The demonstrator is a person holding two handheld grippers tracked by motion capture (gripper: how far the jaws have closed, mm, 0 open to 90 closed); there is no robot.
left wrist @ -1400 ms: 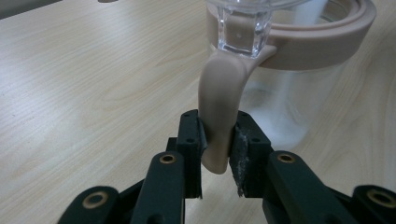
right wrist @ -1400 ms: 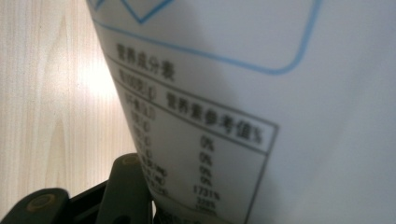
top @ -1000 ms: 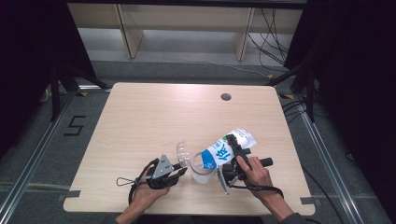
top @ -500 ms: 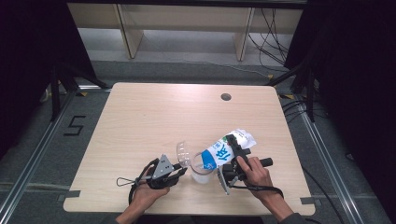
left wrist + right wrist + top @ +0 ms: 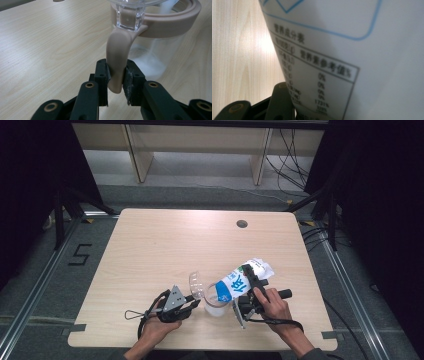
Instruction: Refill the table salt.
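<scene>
- Pouring gear sits near the front edge of the pale wooden bench: a white bag with blue print is tilted mouth-down over a clear plastic jar with a beige rim band.
- The bag's lower end reaches the jar's open top; its upper, crumpled end points away toward the bench's far right.
- In the right gripper view the bag's side is very close, carrying a blue-outlined panel and a printed table of small characters, too blurred to read.
- The right tongs are clamped on the bag, one black jaw lying along its side, held by the person's right hand.
- The jar stands upright on the bench, between the two hands.
- A beige handle curves down from the jar's rim band, and a clear flip lid stands open on the jar's left.
- The left tongs are closed on that handle: in the left gripper view both pads press its sides.
- The person's left hand holds those tongs low over the bench, a black cable loop trailing to the left.
- A small dark round hole lies in the bench top, well apart near the far edge.
</scene>
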